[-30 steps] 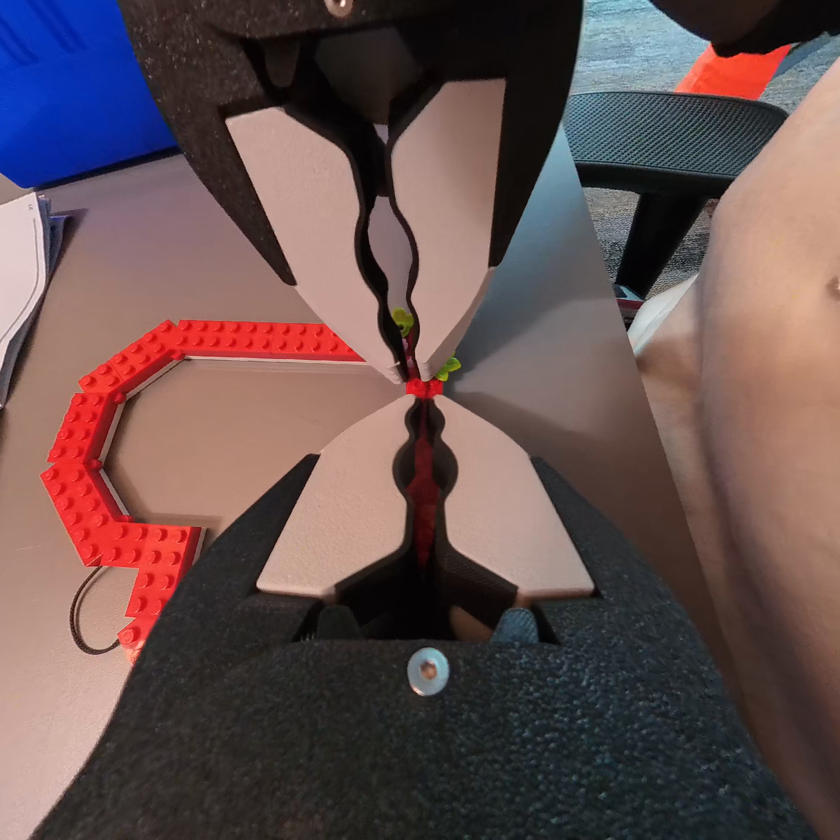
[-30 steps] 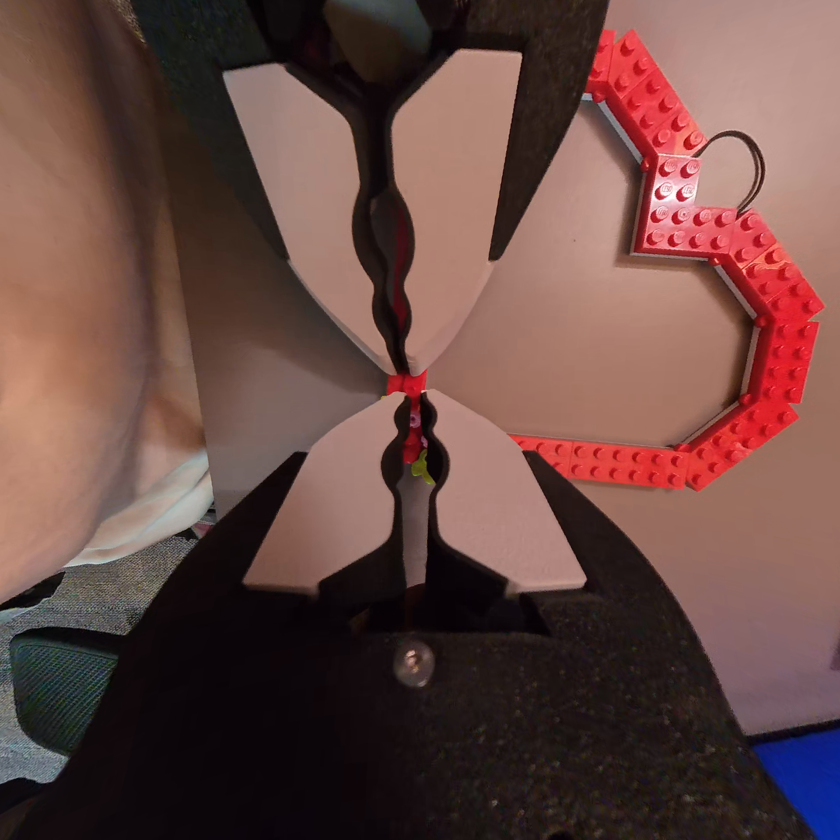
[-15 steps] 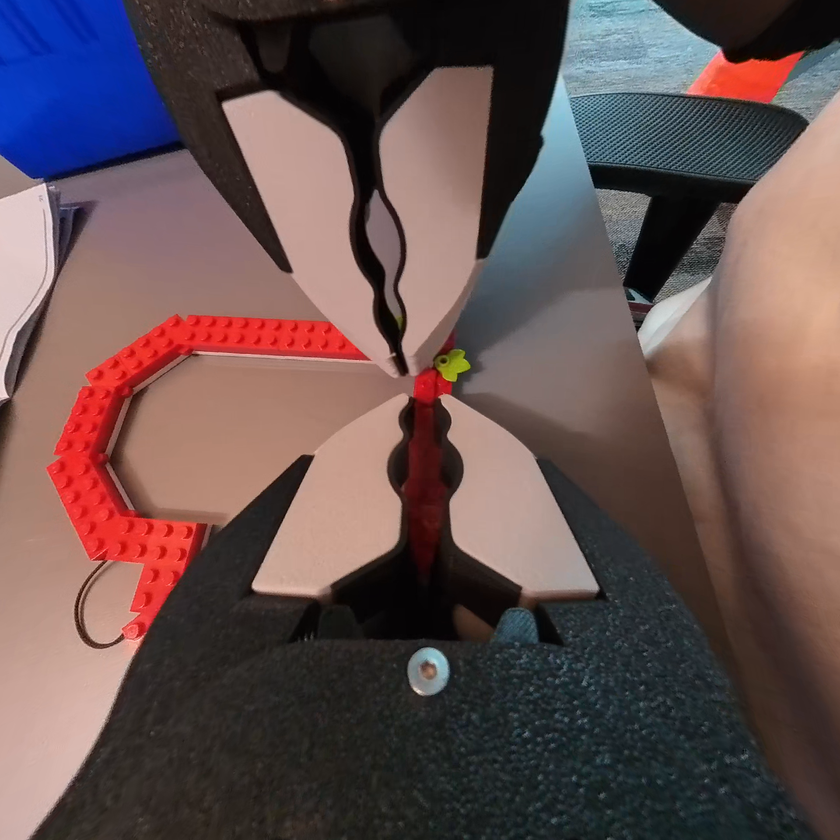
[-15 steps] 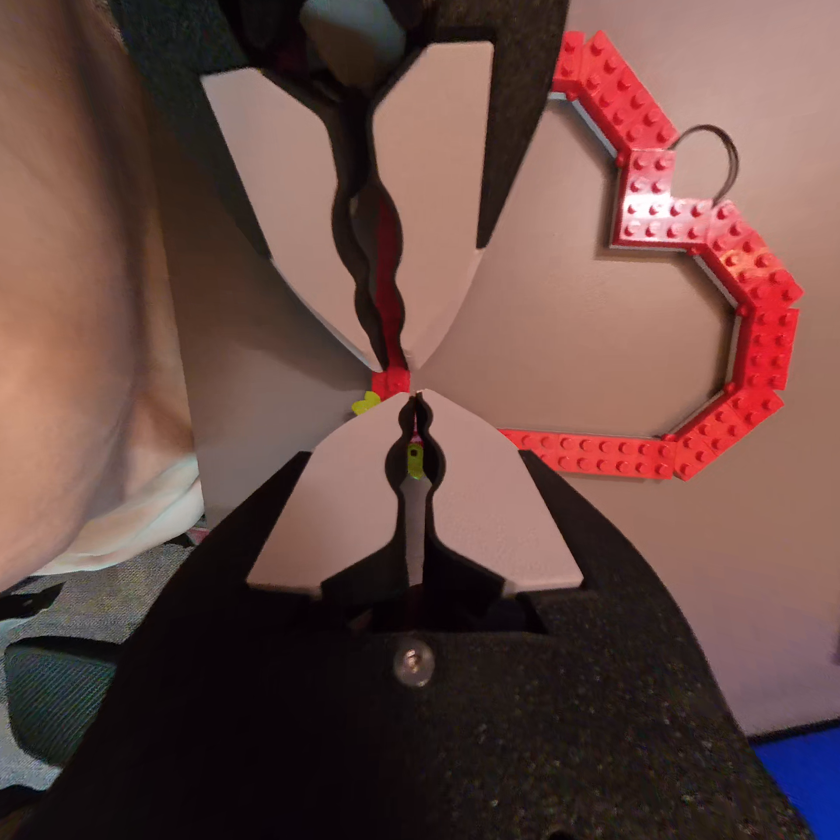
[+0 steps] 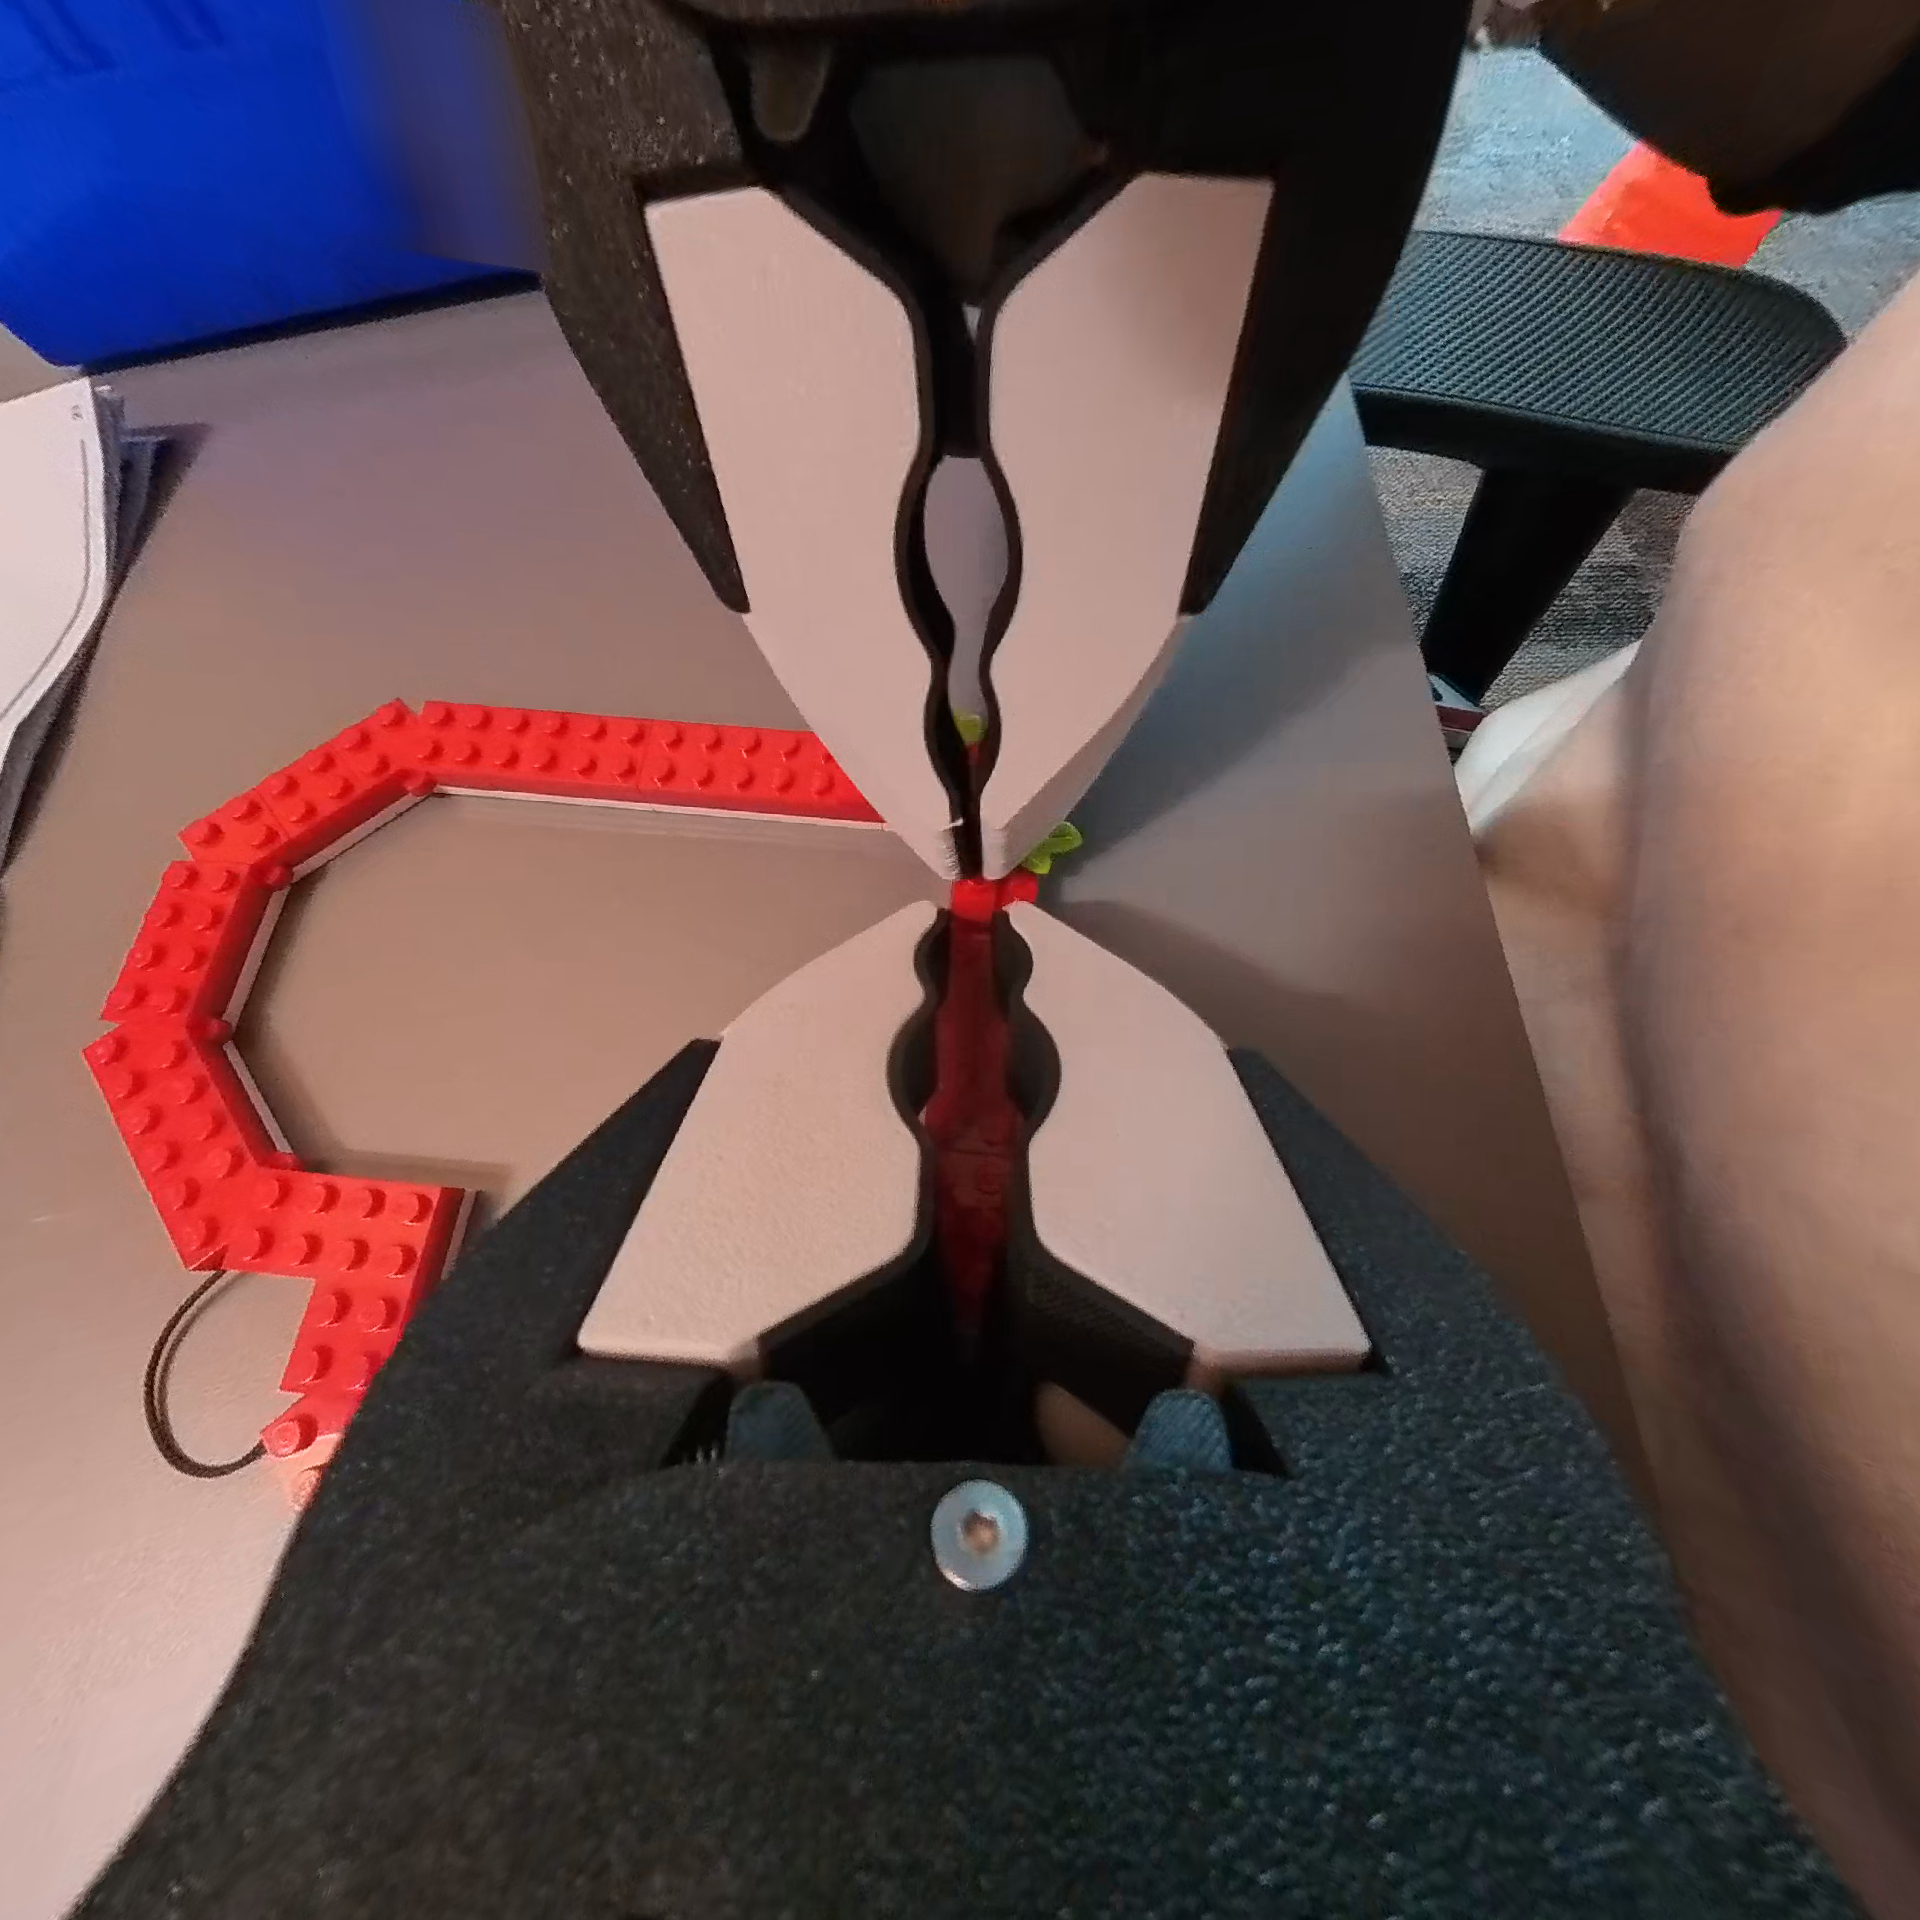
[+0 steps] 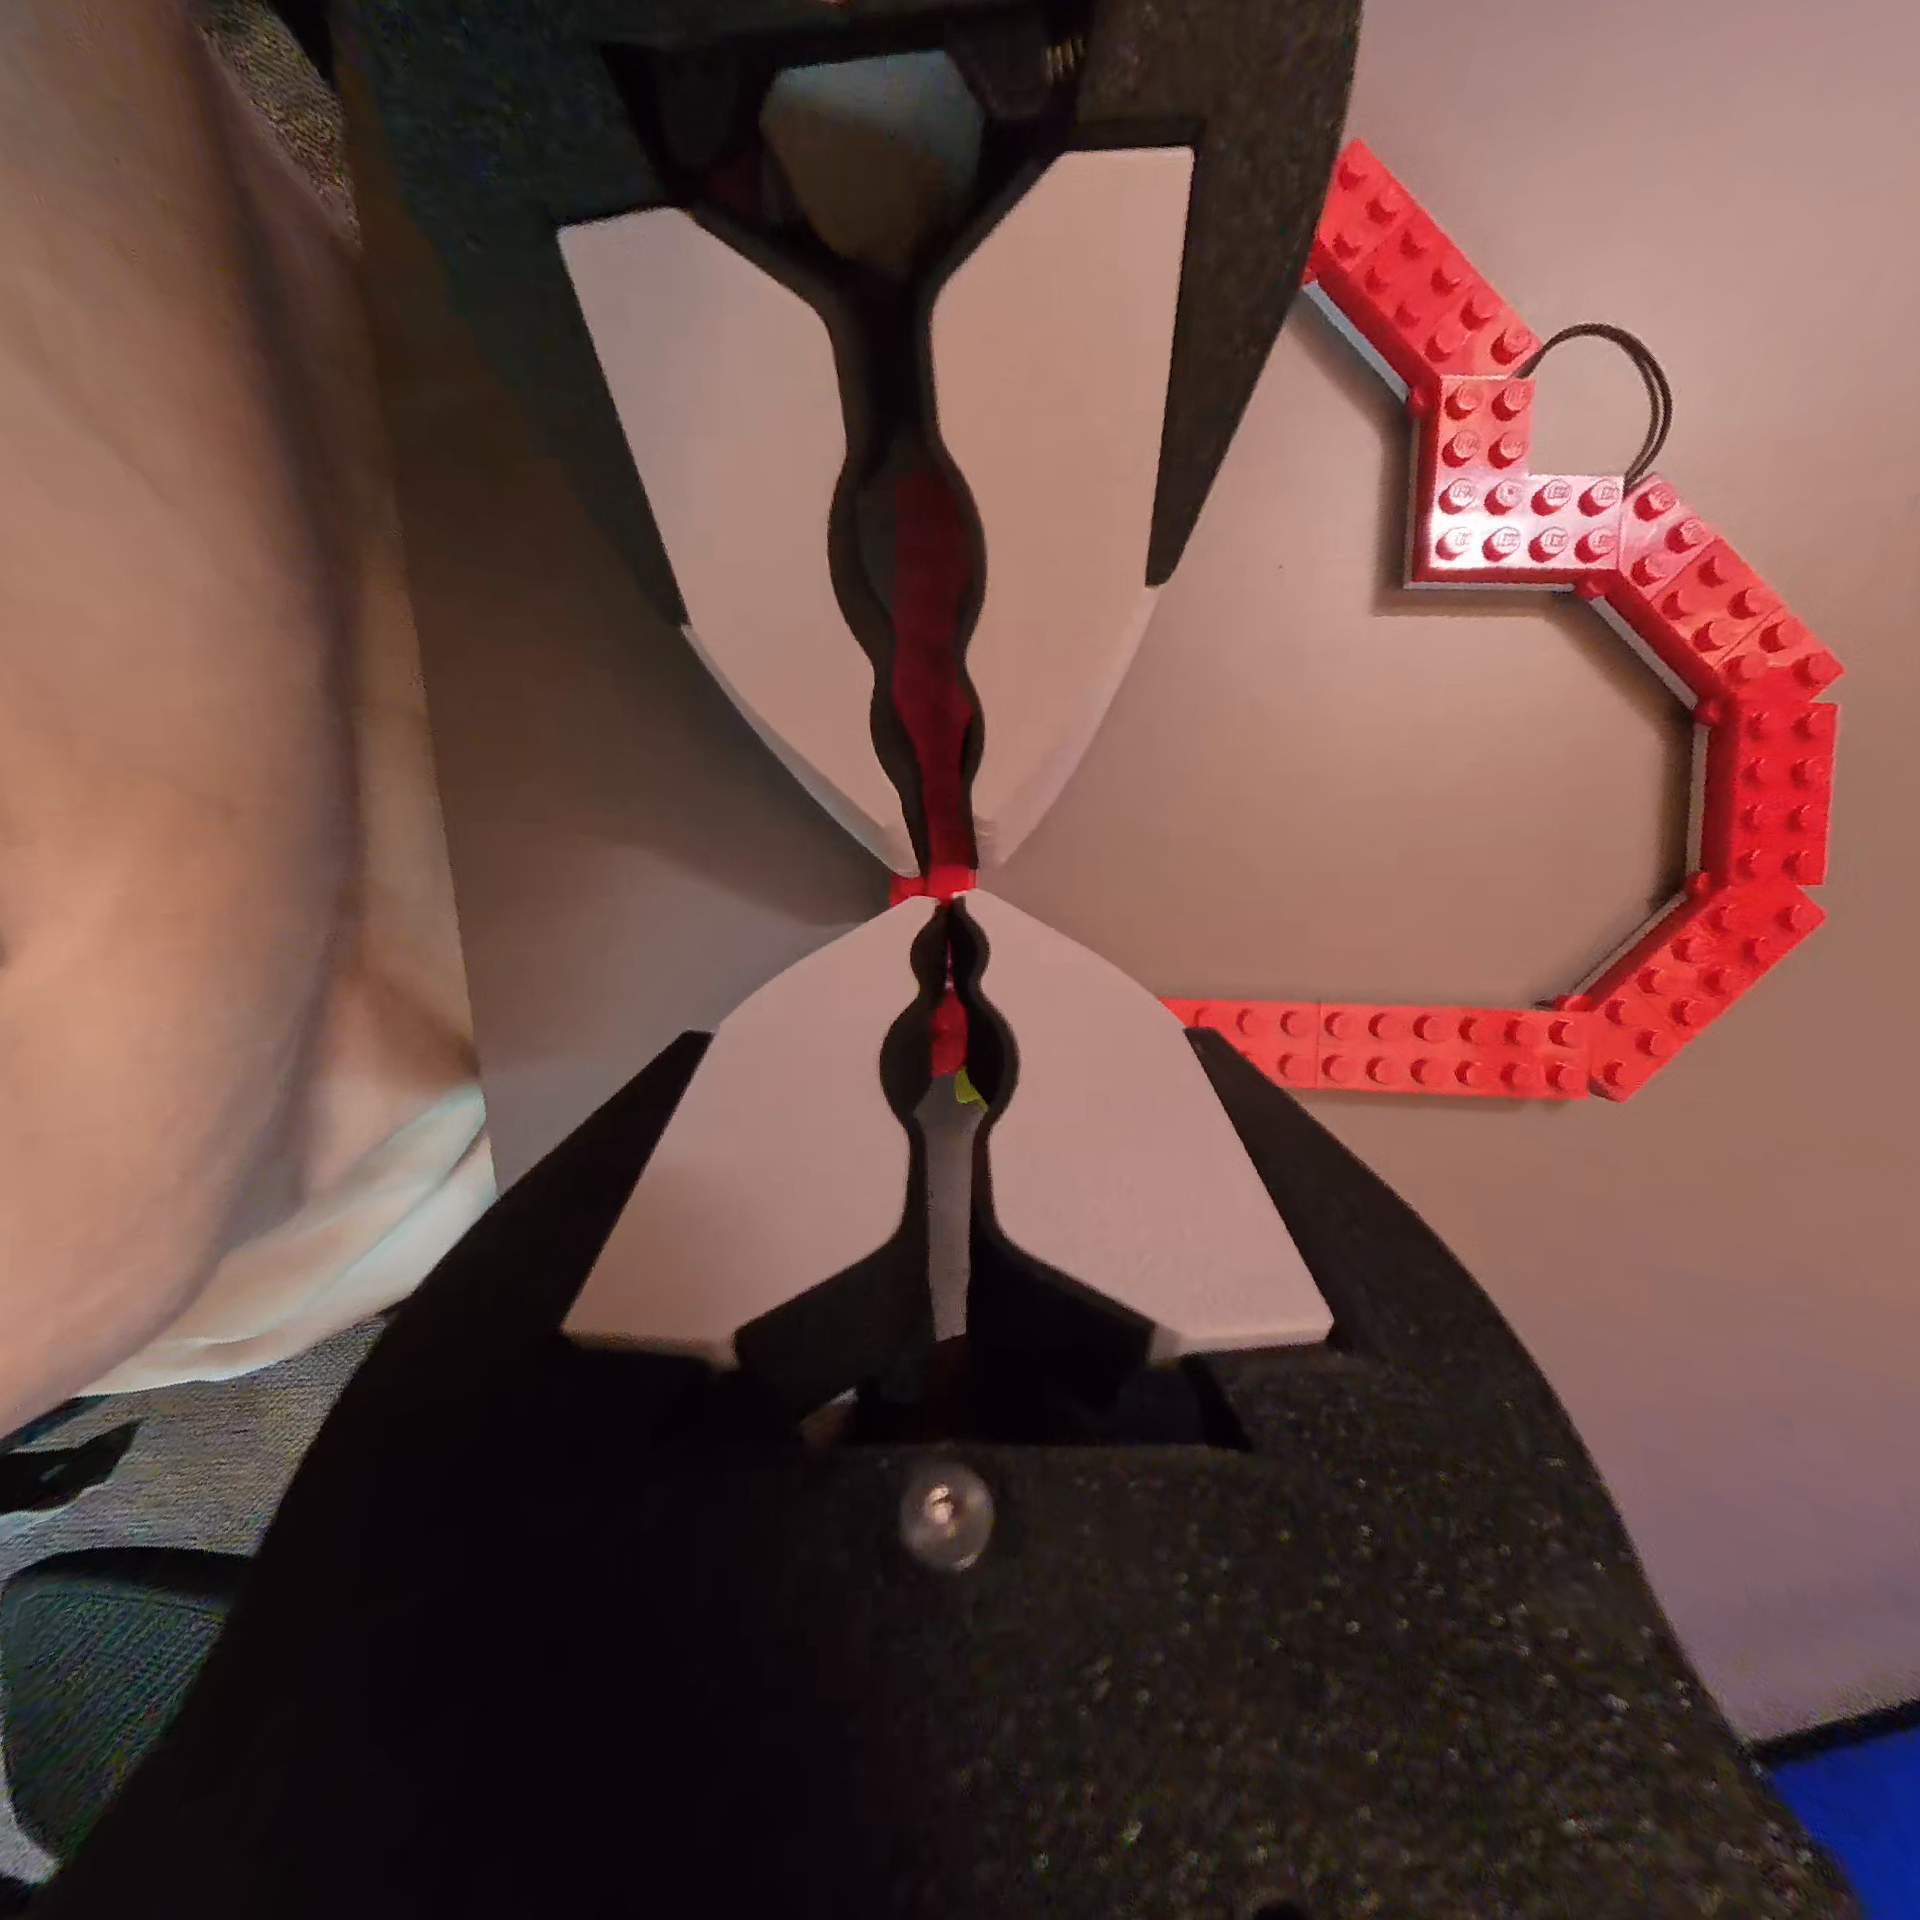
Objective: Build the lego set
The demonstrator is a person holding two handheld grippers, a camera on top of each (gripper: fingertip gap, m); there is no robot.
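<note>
The left gripper (image 5: 971, 914), black-bodied with pale grey wavy-edged finger pads, points tip to tip at the right gripper (image 6: 951, 902), which is built the same way. The left gripper's jaws are closed on a narrow red lego strip (image 5: 971, 1101) that runs down the slit between its pads, with its studded end poking out just past the tips. The right gripper's jaws are likewise clamped on a small red lego piece with lime-green leaf bits (image 6: 948, 1029), seen through the waves of its slit. In the left wrist view the right gripper (image 5: 966, 831) comes in from above, and one lime-green leaf (image 5: 1055, 844) sticks out beside its tips. The two red parts meet right at the point between both pairs of tips, touching each other; whether they are pressed together fully cannot be told.

To the left of the left gripper's jaws, flat on the grey tabletop (image 5: 540, 966), lies a red studded lego frame shaped like a heart outline (image 5: 197, 1049), with a thin black cord loop (image 5: 177, 1403) at its notch. In the right wrist view the same frame (image 6: 1766, 790) lies to the right of the jaws, well apart from them. A person's bare arm (image 5: 1714, 935) fills the side right of the left jaws. A black mesh chair (image 5: 1579, 343) stands beyond the table edge.
</note>
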